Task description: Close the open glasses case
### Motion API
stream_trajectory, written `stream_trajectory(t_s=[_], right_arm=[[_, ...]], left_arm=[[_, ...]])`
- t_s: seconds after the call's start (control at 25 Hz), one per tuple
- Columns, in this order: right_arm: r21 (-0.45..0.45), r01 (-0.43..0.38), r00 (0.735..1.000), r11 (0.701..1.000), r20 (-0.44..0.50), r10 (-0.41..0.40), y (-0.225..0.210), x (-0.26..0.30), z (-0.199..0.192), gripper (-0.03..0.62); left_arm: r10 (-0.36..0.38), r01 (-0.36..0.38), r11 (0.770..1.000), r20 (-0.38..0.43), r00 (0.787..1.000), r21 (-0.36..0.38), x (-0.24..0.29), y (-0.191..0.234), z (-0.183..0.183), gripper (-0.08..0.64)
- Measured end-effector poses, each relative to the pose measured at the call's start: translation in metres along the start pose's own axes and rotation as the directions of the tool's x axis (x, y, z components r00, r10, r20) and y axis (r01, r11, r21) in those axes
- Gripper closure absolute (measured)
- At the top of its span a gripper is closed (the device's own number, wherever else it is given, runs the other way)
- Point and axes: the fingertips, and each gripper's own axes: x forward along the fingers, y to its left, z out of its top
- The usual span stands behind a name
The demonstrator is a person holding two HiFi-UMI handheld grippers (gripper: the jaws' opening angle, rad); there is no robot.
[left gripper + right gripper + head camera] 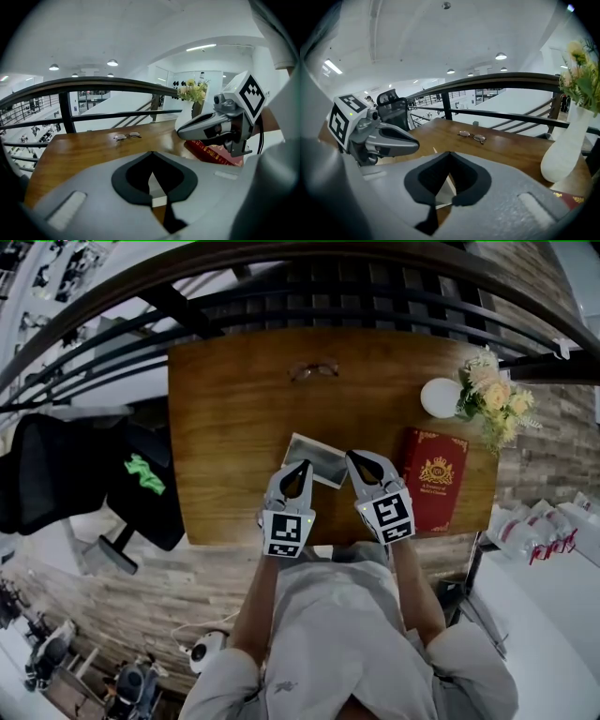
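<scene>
The glasses case is a pale grey box lying near the front edge of the wooden table, and it looks open. My left gripper hovers at its left side and my right gripper at its right side. Both are shut, tips together, with nothing between them. A white part of the case shows through the gap behind the left jaws, and the case shows likewise behind the right jaws. A pair of glasses lies apart at the table's far edge.
A red book lies right of the right gripper. Behind it stands a white vase with flowers. A dark railing runs behind the table. A black office chair stands to the left.
</scene>
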Motion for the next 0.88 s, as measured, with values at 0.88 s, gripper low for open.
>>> stream_trajectory(t_s=[0.88], right_arm=[[0.002,-0.106,0.987,0.994,-0.124,0.105,-0.008,0.047,-0.038,0.589]], left_arm=[[-0.017,0.01,0.998,-0.129,0.991,-0.057,0.058,-0.014,-0.047,0.54]])
